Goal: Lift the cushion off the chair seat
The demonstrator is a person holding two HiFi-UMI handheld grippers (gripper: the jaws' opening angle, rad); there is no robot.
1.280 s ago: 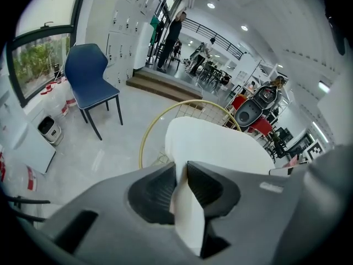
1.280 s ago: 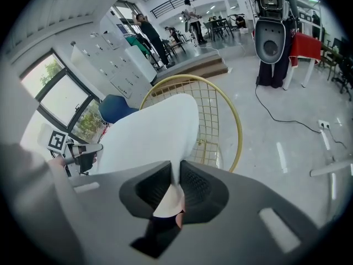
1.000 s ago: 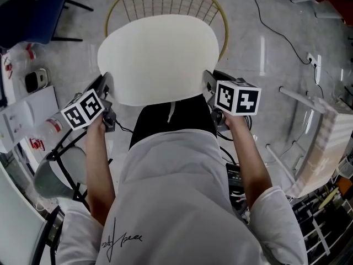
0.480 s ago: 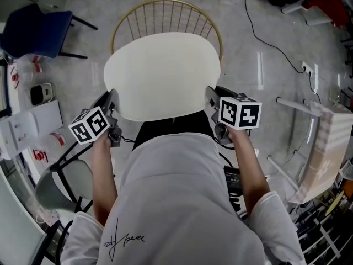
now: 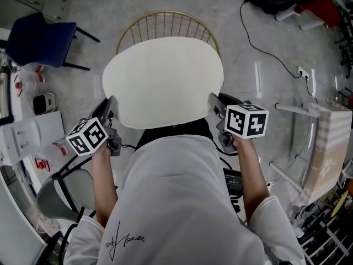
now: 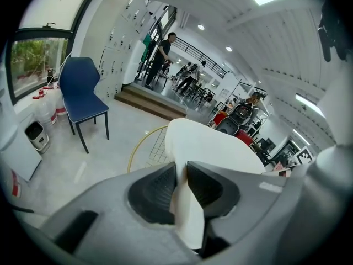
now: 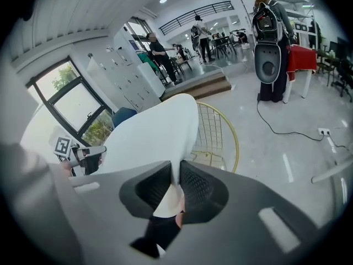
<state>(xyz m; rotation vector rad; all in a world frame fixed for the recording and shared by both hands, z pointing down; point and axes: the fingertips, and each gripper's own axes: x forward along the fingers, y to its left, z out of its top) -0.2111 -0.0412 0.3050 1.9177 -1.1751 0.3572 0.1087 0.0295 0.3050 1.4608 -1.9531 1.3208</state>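
Cream cushion point(image 5: 163, 79) is held at both sides, centre of the head view, over the gold wire chair point(image 5: 165, 22). The chair's back sticks out at 12 o'clock of the cushion. Left gripper point(image 5: 107, 110) grips the cushion edge at 8 o'clock. Its jaws are narrow, with the pads pressed on the thin cream edge, which is plain in the left gripper view. Right gripper point(image 5: 214, 105) grips the edge at 4 o'clock, also with narrow jaws pinching the edge between the pads. In both gripper views the cushion sits above the gold rim and looks clear of the seat, tilted up away from the person. The seat itself is hidden under the cushion in the head view. Blue chair point(image 5: 38, 37) stands on the floor at 10 o'clock, well apart. Black cable point(image 5: 265, 40) runs over the floor at 2 o'clock.
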